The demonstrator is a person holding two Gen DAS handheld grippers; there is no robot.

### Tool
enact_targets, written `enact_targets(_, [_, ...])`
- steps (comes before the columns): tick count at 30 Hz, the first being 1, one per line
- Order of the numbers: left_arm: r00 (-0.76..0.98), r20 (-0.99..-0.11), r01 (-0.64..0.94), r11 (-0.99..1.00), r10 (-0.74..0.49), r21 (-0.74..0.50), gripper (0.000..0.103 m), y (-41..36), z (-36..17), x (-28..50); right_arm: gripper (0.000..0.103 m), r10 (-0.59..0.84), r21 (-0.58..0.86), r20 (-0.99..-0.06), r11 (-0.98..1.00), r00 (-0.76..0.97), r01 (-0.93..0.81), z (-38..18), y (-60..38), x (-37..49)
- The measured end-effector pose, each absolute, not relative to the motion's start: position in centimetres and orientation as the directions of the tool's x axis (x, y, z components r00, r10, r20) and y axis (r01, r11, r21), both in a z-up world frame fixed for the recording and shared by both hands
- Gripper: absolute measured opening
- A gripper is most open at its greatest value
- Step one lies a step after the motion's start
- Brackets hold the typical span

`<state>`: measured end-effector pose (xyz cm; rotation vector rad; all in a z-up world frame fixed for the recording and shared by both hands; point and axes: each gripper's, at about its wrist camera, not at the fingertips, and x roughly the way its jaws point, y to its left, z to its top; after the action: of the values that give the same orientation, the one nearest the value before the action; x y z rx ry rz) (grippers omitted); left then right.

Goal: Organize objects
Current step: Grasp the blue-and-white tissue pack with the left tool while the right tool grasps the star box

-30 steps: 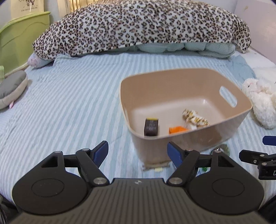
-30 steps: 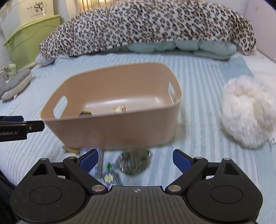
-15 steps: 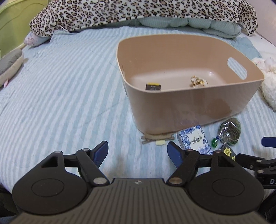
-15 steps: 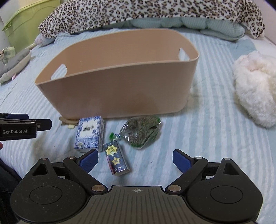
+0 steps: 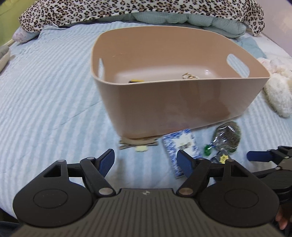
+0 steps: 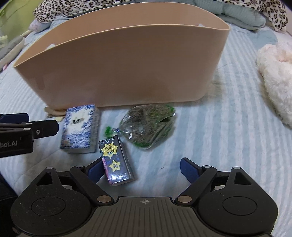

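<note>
Bin wall [image 6: 127,69] blocks ahead, packets [image 6: 78,129] crowd its foot

Tan bin [image 6: 127,63] on a pale blue-and-white striped bedspread [image 5: 45,102]. Blue-and-white patterned box [image 6: 79,129], dark little box [image 6: 115,162] with yellow stars, clear packet [image 6: 147,125] of something greenish, perhaps. Leopard-print blanket [image 5: 127,9], cream plush [image 6: 275,76].

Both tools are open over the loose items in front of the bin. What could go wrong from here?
1. The right tool already has one fingertip beside the star-printed box, which lies skewed; closing may twist it away.
2. The clear bag of green sweets looks slippery and may slide.
3. The left tool is close; both could collide over the blue-and-white packet.
</note>
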<state>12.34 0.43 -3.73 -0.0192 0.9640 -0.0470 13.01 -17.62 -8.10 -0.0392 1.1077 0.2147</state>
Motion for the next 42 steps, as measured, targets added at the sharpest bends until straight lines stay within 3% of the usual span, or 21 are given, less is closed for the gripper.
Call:
enact_targets(18, [0.502,-0.86,0.024,0.996,-0.089,-0.089,0.076,-2.8,-6.8,16.0,0.089,0.163,0.092,-0.877,0.98,0.451,-0.175,-8.3,-18.1,12.1])
enact_targets(25, [0.475,-0.879,0.029,0.999,-0.045,-0.035,0.076,-2.2,-7.4,15.4,0.085,0.168,0.081,-0.87,0.976,0.464,-0.201,-8.2,-17.6,11.3])
enact_targets(29, [0.483,-0.872,0.063,0.997,-0.078,-0.054,0.07,-1.5,-7.2,14.9,0.071,0.181,0.089,-0.863,0.973,0.472,-0.212,-7.9,-17.8,10.6])
enact_targets(31, [0.49,-0.869,0.071,0.997,-0.068,-0.038,0.054,-1.3,-7.1,14.5,0.062,0.191,0.094,-0.859,0.971,0.475,-0.22,-7.8,-17.7,10.4])
enact_targets(33, [0.482,-0.872,0.066,0.996,-0.083,-0.059,0.048,-0.7,-7.0,14.4,0.058,0.189,0.086,-0.859,0.969,0.475,-0.23,-7.7,-17.6,10.1])
enact_targets(36, [0.45,-0.883,0.026,0.99,-0.135,-0.138,0.047,0.6,-6.8,14.5,0.049,0.18,0.062,-0.858,0.966,0.481,-0.253,-7.6,-17.2,9.5])
enact_targets(42, [0.443,-0.883,0.044,0.988,-0.155,-0.151,0.047,1.0,-6.4,13.5,0.031,0.212,0.094,-0.857,0.96,0.47,-0.263,-7.1,-17.5,8.4])
